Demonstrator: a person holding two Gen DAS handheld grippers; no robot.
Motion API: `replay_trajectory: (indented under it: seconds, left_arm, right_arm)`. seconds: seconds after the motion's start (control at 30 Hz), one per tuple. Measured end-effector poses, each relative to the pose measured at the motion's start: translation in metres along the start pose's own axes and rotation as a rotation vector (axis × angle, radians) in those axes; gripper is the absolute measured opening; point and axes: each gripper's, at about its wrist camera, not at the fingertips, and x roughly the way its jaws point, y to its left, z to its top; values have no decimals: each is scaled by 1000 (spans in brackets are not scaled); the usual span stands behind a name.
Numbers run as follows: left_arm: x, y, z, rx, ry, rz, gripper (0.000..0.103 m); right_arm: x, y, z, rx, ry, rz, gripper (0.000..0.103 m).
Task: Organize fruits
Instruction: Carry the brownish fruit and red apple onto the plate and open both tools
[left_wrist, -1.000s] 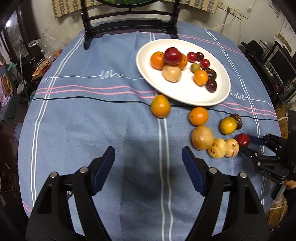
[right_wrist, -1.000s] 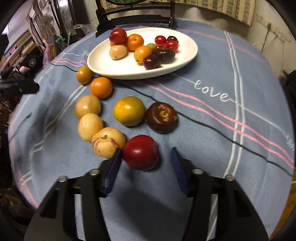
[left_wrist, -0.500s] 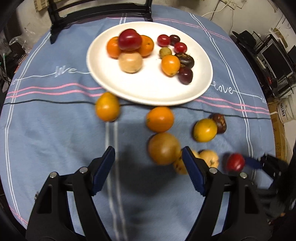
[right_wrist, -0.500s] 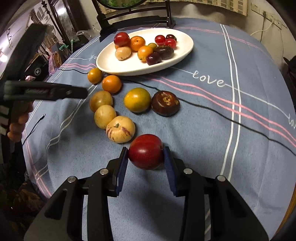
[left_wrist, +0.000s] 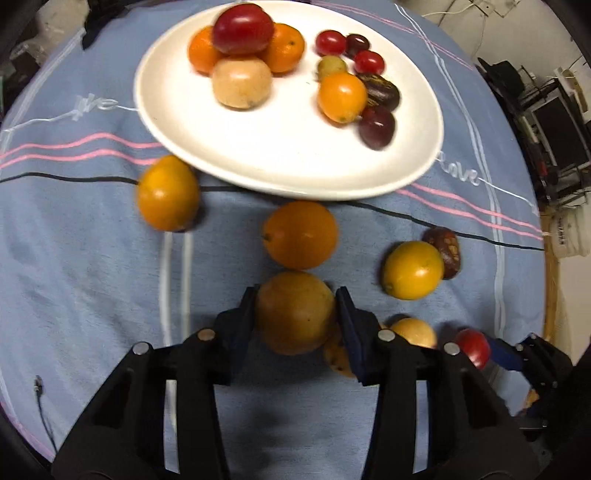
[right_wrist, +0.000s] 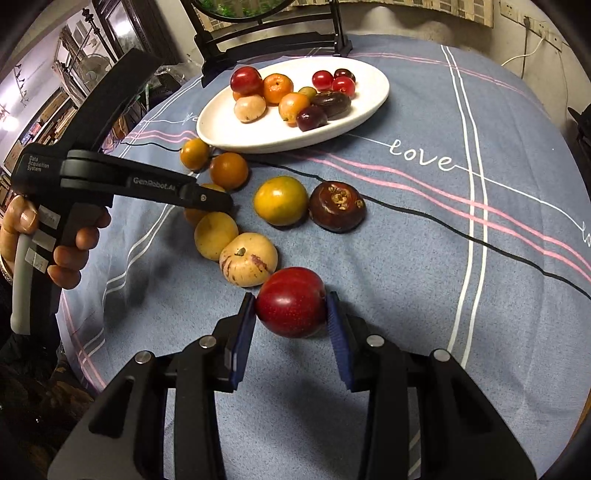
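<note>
Left to right on the blue-clothed counter (right_wrist: 424, 266): a person's hand (right_wrist: 55, 240) grips the handle of the left hand-held gripper (left_wrist: 295, 314), which points steeply down. Its jaws are closing around a tan-orange round fruit (left_wrist: 293, 312); the pads sit at both its flanks, contact looks made.

Loose fruit on the cloth, counted from the right wrist view: eight. Two small oranges (right_wrist: 229, 170) near the plate edge, the tan-orange fruit under the left tool, a pale yellow fruit (right_wrist: 216, 235), a speckled cream fruit (right_wrist: 248, 259) touching it, a yellow-orange citrus (right_wrist: 280, 200), a dark brown fruit (right_wrist: 337, 206) just beside that, and a red plum (right_wrist: 291, 302).

White oval plate (right_wrist: 258, 140) at the far side holds ten: one red plum on top, two oranges, one tan fruit, one small orange, one small greenish, two red cherry-size, one dark cherry-size, two dark purple — count uncertain at the pile.

Right hand-held gripper (right_wrist: 291, 314), angled down, is clamped on the red plum, pads pressing both sides.
</note>
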Motion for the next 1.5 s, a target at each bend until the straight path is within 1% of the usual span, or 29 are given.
replay_trajectory:
  seconds: [0.1,0.23,0.33,0.43,0.53,0.63,0.77,0.9,1.07,1.3,1.5]
  left_arm:
    - [-6,3,-8,19,-13,21,44]
    - [-22,13,-21,31,-52,35,44]
    - [-34,19,-29,41,-80,70,44]
    - [-45,27,-32,36,-99,83,44]
    - [-62,31,-33,48,-134,87,44]
    - [-78,21,-30,77,-182,89,44]
    - [-100,5,-18,120,-251,101,44]
    - [-116,-7,-10,153,-296,98,44]
    - [-129,-20,1,187,-341,107,44]
    - [-137,-30,10,214,-376,118,44]
    - [-135,-28,13,212,-380,124,44]
  right_arm:
    - [-1,1,-1,8,-7,4,39]
    - [-3,4,-2,17,-19,6,39]
    - [-3,8,-4,22,-19,10,39]
    - [-4,13,-4,29,-25,27,39]
    - [-11,22,2,27,-50,51,39]
    - [-20,29,11,17,-79,58,39]
    - [-38,34,27,15,-138,76,39]
    - [-61,38,42,0,-200,78,39]
    - [-78,38,57,-16,-248,75,39]
    - [-87,34,74,-19,-284,88,39]
    - [-85,32,77,-15,-287,92,39]
